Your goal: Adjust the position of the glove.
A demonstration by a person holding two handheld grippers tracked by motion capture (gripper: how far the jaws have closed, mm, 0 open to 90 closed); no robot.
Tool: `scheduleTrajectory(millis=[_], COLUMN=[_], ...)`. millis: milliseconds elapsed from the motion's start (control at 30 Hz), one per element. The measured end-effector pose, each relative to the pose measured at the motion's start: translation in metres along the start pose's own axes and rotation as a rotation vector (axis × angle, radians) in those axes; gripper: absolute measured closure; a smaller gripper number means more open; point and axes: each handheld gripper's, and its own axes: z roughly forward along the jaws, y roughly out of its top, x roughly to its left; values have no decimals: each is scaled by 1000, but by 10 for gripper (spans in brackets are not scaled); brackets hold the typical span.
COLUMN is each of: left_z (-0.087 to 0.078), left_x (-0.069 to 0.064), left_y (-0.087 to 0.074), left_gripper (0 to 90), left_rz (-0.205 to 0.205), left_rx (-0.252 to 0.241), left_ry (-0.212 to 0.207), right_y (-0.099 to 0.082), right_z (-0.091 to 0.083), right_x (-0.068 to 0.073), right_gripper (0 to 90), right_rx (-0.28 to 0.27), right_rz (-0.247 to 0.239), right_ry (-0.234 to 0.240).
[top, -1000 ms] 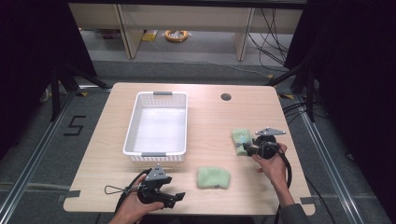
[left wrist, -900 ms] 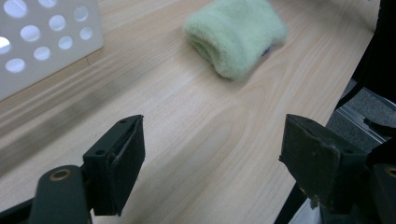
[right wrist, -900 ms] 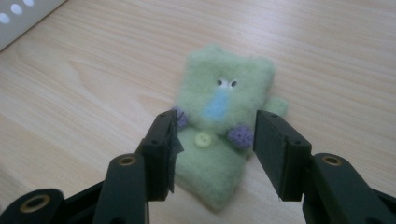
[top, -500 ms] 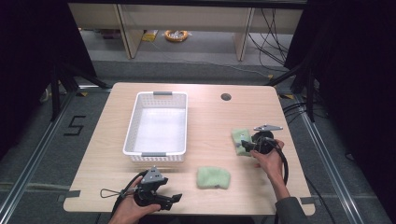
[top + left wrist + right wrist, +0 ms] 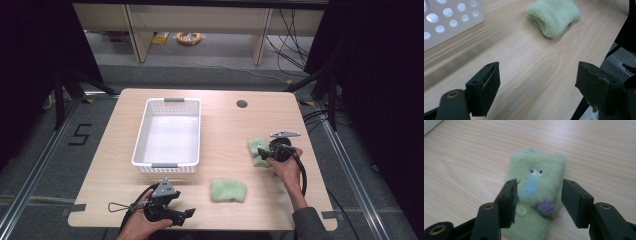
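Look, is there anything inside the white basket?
No, the white basket shows a bare floor in the high view, and both green felt pieces lie outside it on the table.

Two pale green felt pieces lie on one wooden table (image 5: 125,165): a flat felt piece (image 5: 256,149) bearing one yellow button (image 5: 521,210), one purple pom-pom (image 5: 546,207) and one blue patch (image 5: 530,188), and a folded felt piece (image 5: 228,190). One white perforated basket (image 5: 141,141) stands on the table. Two handheld grippers are present, the left gripper (image 5: 186,215) and the right gripper (image 5: 260,156).
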Motion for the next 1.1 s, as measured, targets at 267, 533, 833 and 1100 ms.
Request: scheduleTrajectory(millis=[267,533,833,1100], left_z=[-1,-1,1,1], left_x=[1,4,5,8], left_y=[0,0,-1,-1], left_gripper=[191,191,191,191], left_rz=[5,13,2,-1], left_rx=[8,11,6,0], left_ry=[-3,7,13,18], right_y=[0,-2,-4,-4], right_z=[14,17,18,18], right_x=[2,5,3,3], right_gripper=[474,529,723,792], right_rx=[47,61,47,24], right_rz=[-13,-19,-45,-91], right_ry=[-1,-9,37,32])
